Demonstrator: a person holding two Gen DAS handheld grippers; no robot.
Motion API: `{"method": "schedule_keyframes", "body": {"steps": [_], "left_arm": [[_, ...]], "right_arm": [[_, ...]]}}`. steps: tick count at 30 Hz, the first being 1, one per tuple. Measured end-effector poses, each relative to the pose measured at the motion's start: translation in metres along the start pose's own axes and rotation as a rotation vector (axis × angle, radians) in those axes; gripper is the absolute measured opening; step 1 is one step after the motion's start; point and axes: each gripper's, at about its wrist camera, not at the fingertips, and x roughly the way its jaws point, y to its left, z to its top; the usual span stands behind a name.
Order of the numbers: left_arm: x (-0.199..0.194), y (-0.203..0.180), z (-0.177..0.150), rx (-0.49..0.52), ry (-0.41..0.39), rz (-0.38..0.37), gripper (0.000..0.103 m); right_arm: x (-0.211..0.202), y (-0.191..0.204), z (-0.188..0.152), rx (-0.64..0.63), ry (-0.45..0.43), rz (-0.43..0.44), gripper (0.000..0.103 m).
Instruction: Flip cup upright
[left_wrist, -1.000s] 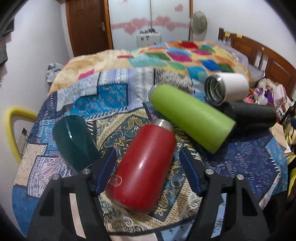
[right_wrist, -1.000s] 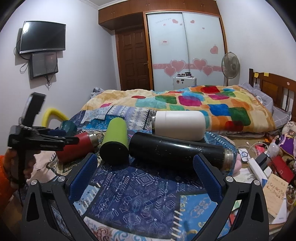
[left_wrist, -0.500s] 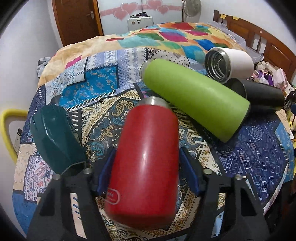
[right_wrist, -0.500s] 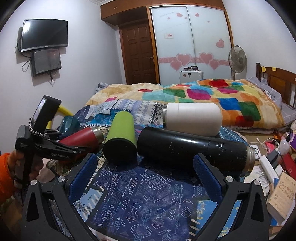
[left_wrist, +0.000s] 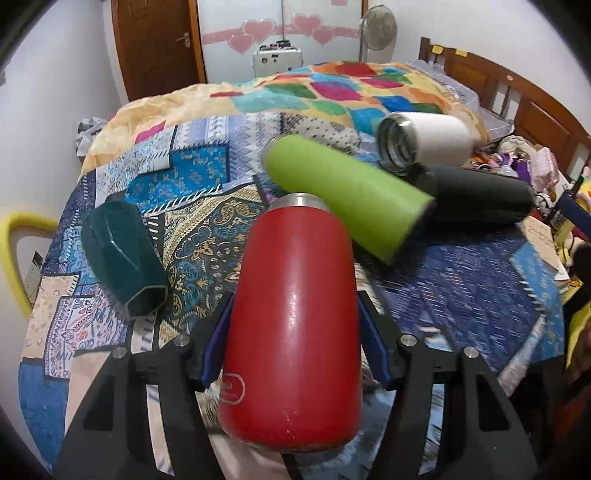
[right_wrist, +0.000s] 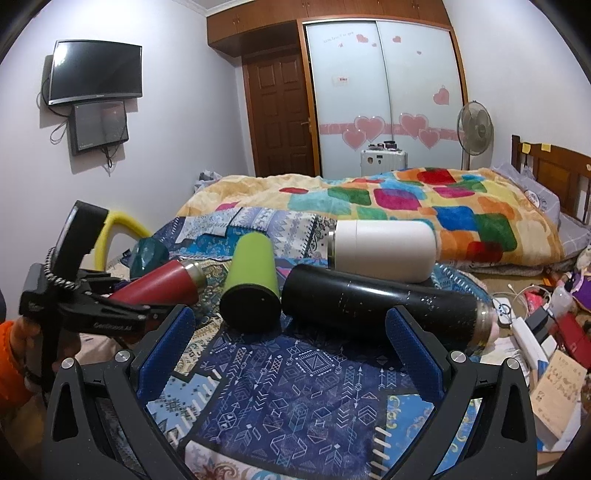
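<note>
My left gripper (left_wrist: 295, 343) is shut on a red cup (left_wrist: 295, 314) with a steel rim and holds it off the patterned cloth, mouth end tilted up and away; both also show in the right wrist view, the cup (right_wrist: 159, 288) and the gripper (right_wrist: 122, 314). A green cup (left_wrist: 343, 195), a white cup (left_wrist: 428, 142), a black cup (left_wrist: 480, 197) and a dark teal faceted cup (left_wrist: 122, 254) lie on their sides. My right gripper (right_wrist: 291, 347) is open and empty, just short of the black cup (right_wrist: 380, 302) and the green cup (right_wrist: 251, 284).
The cups lie on a patterned cloth (right_wrist: 295, 387) over a table, with a bed and colourful blanket (right_wrist: 406, 199) behind. Clutter of boxes, cables and papers (right_wrist: 546, 339) lies at the right. A yellow chair back (left_wrist: 14, 251) stands at the left.
My left gripper has closed on the red cup and raised it off the cloth, tipping its mouth end upward. The right gripper has shifted slightly closer to the black cup.
</note>
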Motion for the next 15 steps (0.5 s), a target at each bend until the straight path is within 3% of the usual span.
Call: {"method": "schedule_keyframes", "body": {"steps": [8, 15], "left_arm": [[-0.044, -0.037, -0.01, 0.048, -0.053, -0.037, 0.063], [-0.043, -0.067, -0.021, 0.089, -0.041, -0.092, 0.063]], "right_arm": [[-0.026, 0.004, 0.003, -0.007, -0.042, 0.004, 0.103], [-0.036, 0.002, -0.001, -0.015, -0.045, -0.022, 0.103]]}}
